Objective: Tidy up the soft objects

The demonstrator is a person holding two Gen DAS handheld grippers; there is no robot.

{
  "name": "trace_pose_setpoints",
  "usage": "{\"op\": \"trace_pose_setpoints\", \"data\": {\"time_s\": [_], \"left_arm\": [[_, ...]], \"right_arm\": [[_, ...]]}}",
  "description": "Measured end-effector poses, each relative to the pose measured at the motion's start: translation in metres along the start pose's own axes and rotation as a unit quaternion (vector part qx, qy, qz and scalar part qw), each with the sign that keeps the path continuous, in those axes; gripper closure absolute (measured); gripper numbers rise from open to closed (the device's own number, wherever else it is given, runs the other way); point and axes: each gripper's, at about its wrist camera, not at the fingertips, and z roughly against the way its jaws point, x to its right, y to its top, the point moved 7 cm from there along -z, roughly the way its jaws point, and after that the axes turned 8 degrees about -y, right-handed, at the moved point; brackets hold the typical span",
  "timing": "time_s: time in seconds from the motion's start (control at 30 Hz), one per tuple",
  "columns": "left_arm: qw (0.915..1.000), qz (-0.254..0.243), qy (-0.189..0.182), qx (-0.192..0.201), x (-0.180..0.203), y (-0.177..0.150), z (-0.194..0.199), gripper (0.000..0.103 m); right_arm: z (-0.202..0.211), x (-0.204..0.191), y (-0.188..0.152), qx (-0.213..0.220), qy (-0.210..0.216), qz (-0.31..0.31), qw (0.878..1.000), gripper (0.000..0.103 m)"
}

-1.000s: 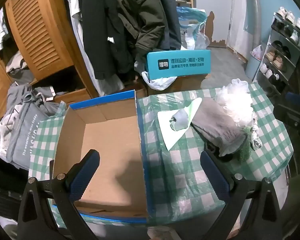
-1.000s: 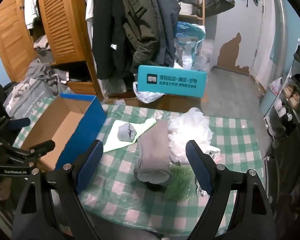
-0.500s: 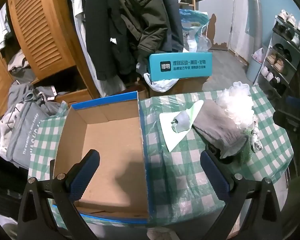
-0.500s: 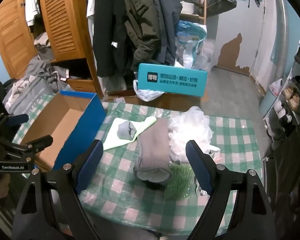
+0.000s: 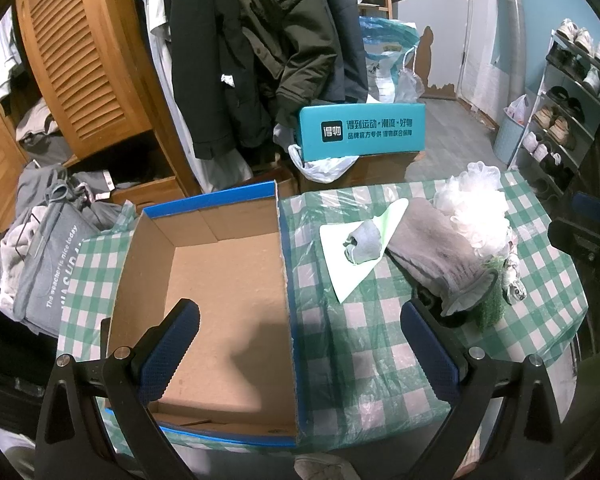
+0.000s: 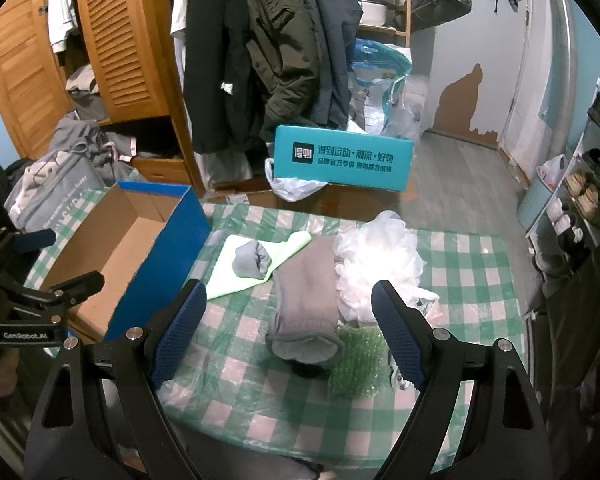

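An empty blue cardboard box (image 5: 220,280) (image 6: 152,240) sits on the left of the checked table. To its right lie a rolled grey sock (image 6: 252,260) (image 5: 362,242) on a pale green cloth (image 6: 256,264) (image 5: 356,268), a long grey sock (image 6: 306,300) (image 5: 440,248), a white mesh bath puff (image 6: 376,256) (image 5: 476,212) and a green scrubber (image 6: 356,360) (image 5: 490,300). My left gripper (image 5: 300,344) is open above the box's near right wall. My right gripper (image 6: 286,328) is open above the long grey sock. Both are empty.
The green checked tablecloth (image 6: 480,280) covers a small table. Behind it stand a teal box (image 6: 342,158), hanging coats (image 6: 260,48) and a wooden wardrobe (image 6: 112,40). A shoe rack (image 6: 588,184) is at the right. Grey clothes (image 5: 40,248) are piled at the left.
The left wrist view has tilted slightly upward, so the room behind shows more. The right gripper and the objects on the table have barely moved.
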Motion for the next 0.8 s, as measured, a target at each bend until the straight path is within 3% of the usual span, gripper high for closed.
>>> {"op": "trace_pose_setpoints", "data": {"time_s": [0.8], "left_arm": [[1.0,0.001,-0.001,-0.002,-0.0001,-0.0016,-0.0008,0.001]], "right_arm": [[0.0002,0.0013,-0.0002,-0.002,-0.001,-0.001,1.0,0.019]]}}
